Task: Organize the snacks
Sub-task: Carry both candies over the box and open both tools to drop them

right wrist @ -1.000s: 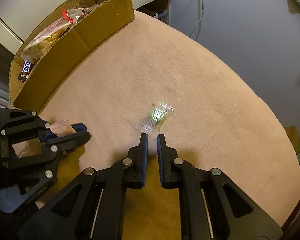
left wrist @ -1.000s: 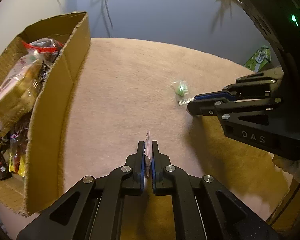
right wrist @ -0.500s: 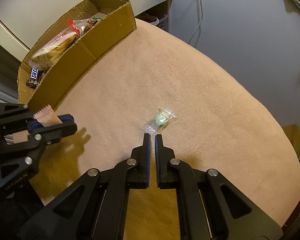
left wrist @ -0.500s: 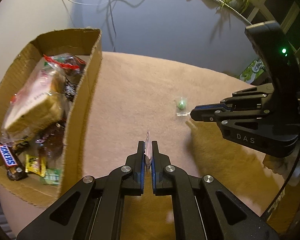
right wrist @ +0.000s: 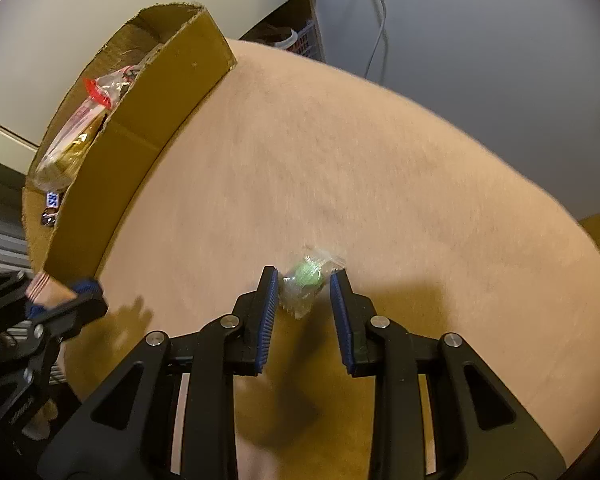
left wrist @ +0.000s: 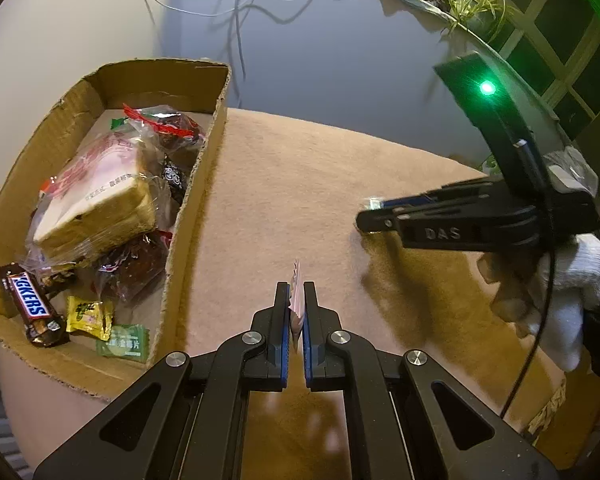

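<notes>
Left tool (left wrist: 296, 300): jaws clamped on a thin pink sachet (left wrist: 297, 296), held edge-up above the tabletop (left wrist: 300, 184). Right tool (right wrist: 305, 292): jaws spread, straddling a clear-wrapped green candy (right wrist: 306, 280) lying on the tabletop. Cardboard box (left wrist: 188, 216): forward-left of the left tool, holding wrapped bread (left wrist: 96, 196), Snickers bar (left wrist: 30, 304), yellow candy (left wrist: 89, 317), green packet (left wrist: 124, 343).
</notes>
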`<state>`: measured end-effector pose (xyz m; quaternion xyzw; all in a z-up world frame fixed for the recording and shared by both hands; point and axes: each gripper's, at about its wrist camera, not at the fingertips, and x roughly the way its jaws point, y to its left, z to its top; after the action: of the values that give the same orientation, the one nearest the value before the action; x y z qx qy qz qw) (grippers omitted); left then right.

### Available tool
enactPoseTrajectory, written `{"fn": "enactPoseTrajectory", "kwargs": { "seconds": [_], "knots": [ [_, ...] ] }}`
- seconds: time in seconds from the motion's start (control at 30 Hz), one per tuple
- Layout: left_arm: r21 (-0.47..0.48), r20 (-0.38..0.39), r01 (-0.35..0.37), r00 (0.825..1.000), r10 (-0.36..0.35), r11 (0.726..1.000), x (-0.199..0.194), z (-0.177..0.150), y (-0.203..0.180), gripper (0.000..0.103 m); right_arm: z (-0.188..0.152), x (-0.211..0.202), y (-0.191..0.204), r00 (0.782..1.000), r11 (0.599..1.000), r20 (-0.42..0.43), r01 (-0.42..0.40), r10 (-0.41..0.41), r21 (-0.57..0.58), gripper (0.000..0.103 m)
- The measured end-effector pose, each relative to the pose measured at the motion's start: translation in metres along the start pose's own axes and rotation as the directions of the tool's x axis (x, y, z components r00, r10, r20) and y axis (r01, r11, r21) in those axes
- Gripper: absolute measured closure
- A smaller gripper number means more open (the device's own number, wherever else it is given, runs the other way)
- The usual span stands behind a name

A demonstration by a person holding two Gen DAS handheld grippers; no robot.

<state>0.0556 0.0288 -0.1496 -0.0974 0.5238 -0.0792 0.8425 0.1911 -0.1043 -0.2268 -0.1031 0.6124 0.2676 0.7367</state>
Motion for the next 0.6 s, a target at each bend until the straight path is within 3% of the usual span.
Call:
{"fn": "enactPoseTrajectory", "kwargs": {
  "seconds": [0.07,0.13,0.3,0.6],
  "knots": [
    [0.001,0.005,0.001,1.000,-0.001,1.000,-0.006,-0.003,0.002,0.099,0.003,0.002,0.005,1.000,1.000,-0.003,0.020,-0.020,-0.017,0.076],
    [-0.003,0.010,0.003,1.000,-0.003,1.000,-0.006,-0.003,0.001,0.099,0.004,0.004,0.009,0.999,0.998,-0.008,0.048,-0.048,-0.044,0.086],
    [-0.015,0.019,0.005,1.000,-0.005,1.000,-0.006,-0.005,0.010,0.099,0.002,0.000,0.016,0.999,0.998,-0.009,0.051,-0.052,-0.046,0.086],
    [-0.036,0.044,-0.008,0.999,0.010,0.999,-0.026,0.002,0.025,0.099,0.010,-0.040,0.040,0.997,0.994,0.062,0.042,-0.036,-0.098,0.086]
  ]
}}
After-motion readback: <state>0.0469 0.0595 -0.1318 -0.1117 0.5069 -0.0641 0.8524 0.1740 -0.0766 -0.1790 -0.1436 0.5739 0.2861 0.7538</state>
